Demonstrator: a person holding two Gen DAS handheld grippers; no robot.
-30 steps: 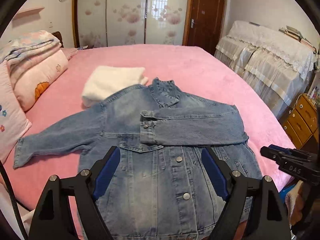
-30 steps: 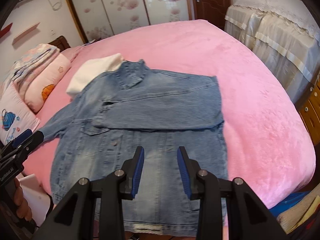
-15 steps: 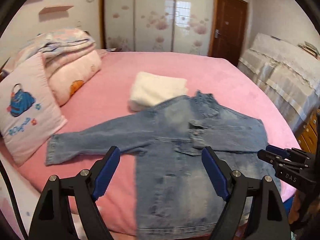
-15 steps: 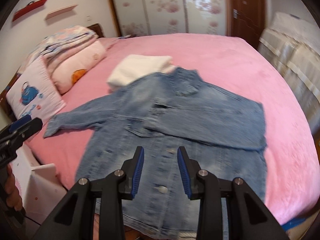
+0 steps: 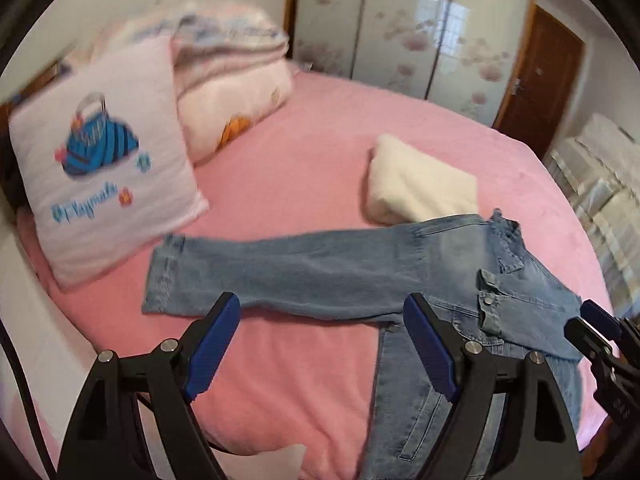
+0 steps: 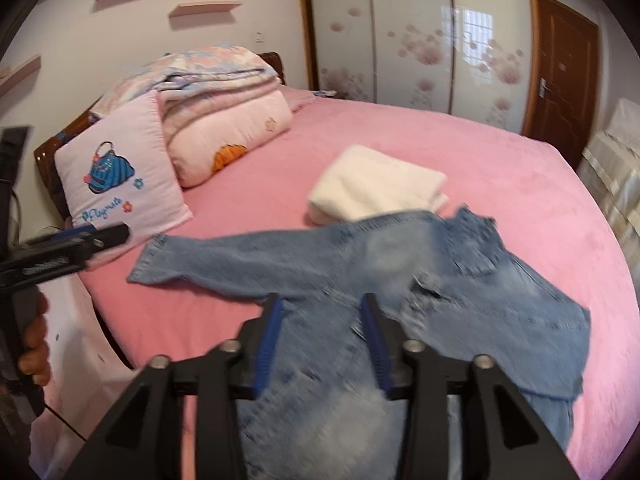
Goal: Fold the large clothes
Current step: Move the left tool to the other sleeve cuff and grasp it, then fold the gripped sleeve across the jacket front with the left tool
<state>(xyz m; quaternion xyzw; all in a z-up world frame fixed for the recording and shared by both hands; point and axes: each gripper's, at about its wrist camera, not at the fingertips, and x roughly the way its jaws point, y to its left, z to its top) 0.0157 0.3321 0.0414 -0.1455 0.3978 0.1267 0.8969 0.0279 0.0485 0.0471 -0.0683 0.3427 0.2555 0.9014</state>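
Note:
A blue denim jacket (image 5: 516, 304) lies face up on the pink bed (image 5: 304, 152). One sleeve (image 5: 304, 268) stretches out to the left, and the other is folded across the chest. My left gripper (image 5: 322, 308) hovers wide open just short of the stretched sleeve, holding nothing. My right gripper (image 6: 322, 304) hangs over the jacket's (image 6: 480, 312) front near the armpit. Its jaws are opening, with nothing pinched between them. In the right wrist view the left gripper (image 6: 108, 236) shows at the left edge, held by a hand (image 6: 34, 344).
A folded cream garment (image 6: 376, 188) lies just beyond the jacket's shoulder. A pink pillow with a blue bag print (image 5: 104, 160) and stacked quilts (image 6: 224, 92) sit at the bed's head. The bed's left edge (image 6: 100, 312) drops to a white sheet. Wardrobe doors (image 6: 412, 32) are behind.
Both views have swung left along the bed, bringing the outstretched sleeve and the pillows into sight. The right gripper's jaws stand wider apart than before. The jacket itself lies as it did.

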